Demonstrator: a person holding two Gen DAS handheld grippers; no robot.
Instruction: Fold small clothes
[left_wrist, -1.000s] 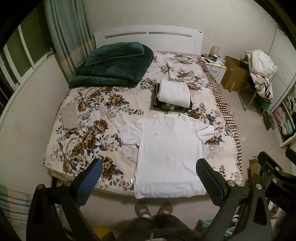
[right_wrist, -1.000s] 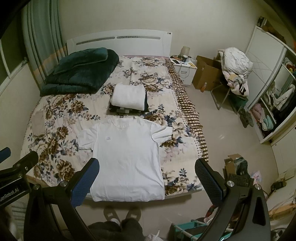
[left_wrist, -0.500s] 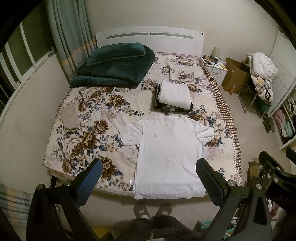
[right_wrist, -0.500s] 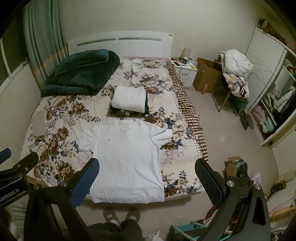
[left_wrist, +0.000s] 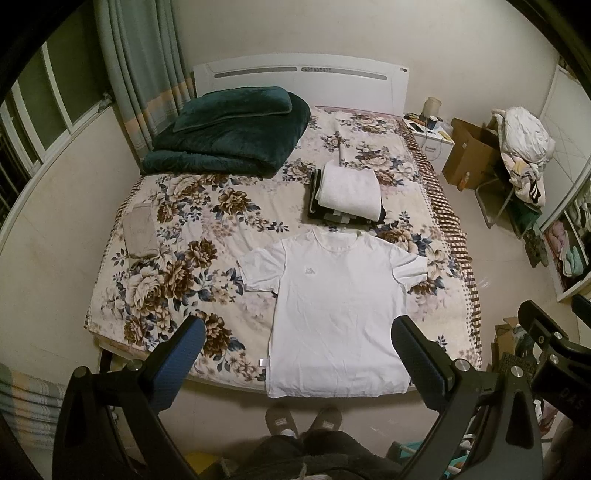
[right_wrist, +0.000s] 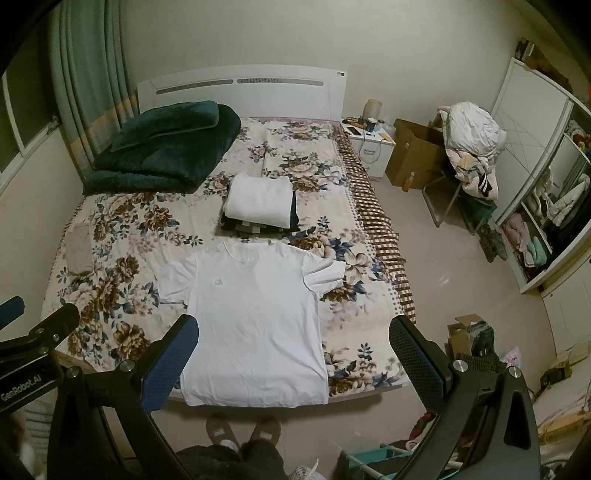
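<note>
"GenRobot.AI" in white letters on the black body of the left gripper (right_wrist: 22, 384) at the right wrist view's left edge, small chest logo on white T-shirt (left_wrist: 338, 314) unreadable

White short-sleeved T-shirt (left_wrist: 334, 306), spread flat and face up on the floral bed (left_wrist: 177, 266), small pale logo on the chest. Collar pointing away from the tongs, hem nearest them and reaching just over the bed's near edge. Both sleeves splayed out sideways; a few light creases across the body. Lies ahead of and below the left tongs (left_wrist: 301, 356), between their fingers in that view; in the right wrist view sits ahead and toward the left finger of the right tongs (right_wrist: 295, 356). Untouched by either pair. Unfolded.
</note>
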